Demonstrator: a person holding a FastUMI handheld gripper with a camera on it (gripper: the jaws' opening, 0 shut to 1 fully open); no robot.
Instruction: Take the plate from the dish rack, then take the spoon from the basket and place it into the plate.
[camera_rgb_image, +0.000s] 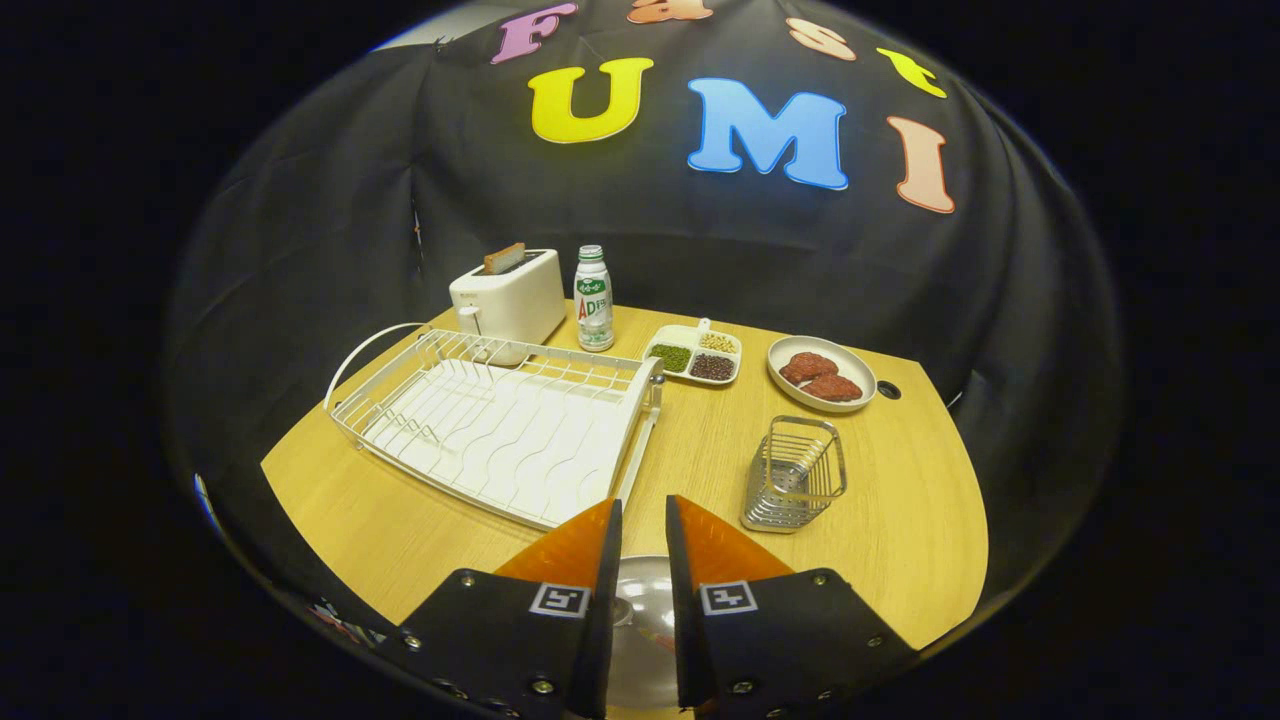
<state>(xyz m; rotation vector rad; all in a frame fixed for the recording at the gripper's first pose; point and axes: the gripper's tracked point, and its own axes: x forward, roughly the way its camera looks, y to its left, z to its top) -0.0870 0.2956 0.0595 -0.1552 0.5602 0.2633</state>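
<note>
Hovering narrowly parted, the tongs (643, 525) flank the flat-lying plate (640, 620); spoon direction unclear.

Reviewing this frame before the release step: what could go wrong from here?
1. The gripper has its fingers close together over the plate, and I cannot tell whether the spoon is between them. A blind release may miss.
2. The plate sits near the table edge; a downward nudge could tip it off.
3. The basket stands just ahead to the right; a sideways retreat could knock it.
</note>
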